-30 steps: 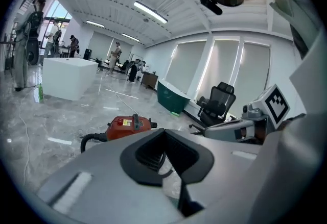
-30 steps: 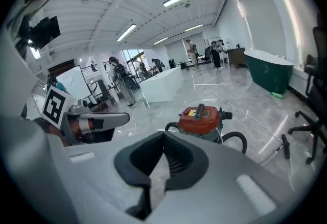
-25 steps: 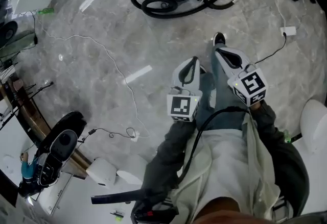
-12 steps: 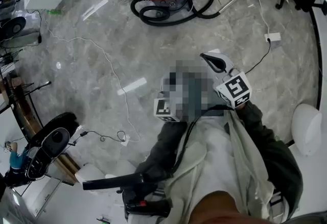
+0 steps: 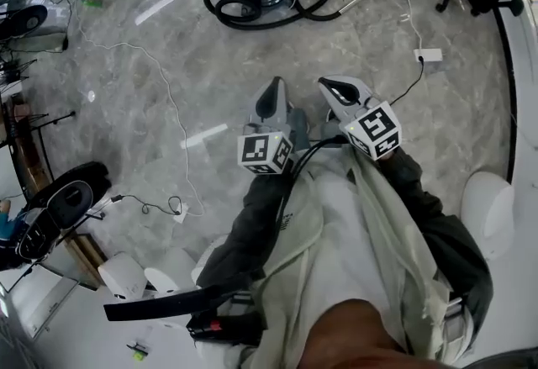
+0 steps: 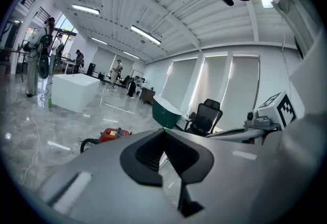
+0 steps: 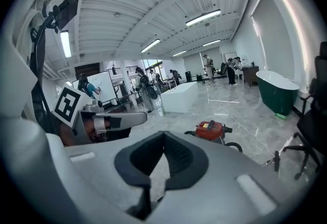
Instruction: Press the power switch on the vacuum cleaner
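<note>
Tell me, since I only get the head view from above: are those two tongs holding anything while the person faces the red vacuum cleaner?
Observer: No. The left gripper view shows the left tongs pressed together with nothing between them.
Operator: And the other pair?
Observer: The right tongs are shut and empty too. In their own view the vacuum cleaner lies well beyond their tips, untouched.
Operator: Is there anything in the room that I can't see from up here?
Observer: Yes. The right gripper view shows a dark green tub standing far off to the right of the vacuum cleaner.
</note>
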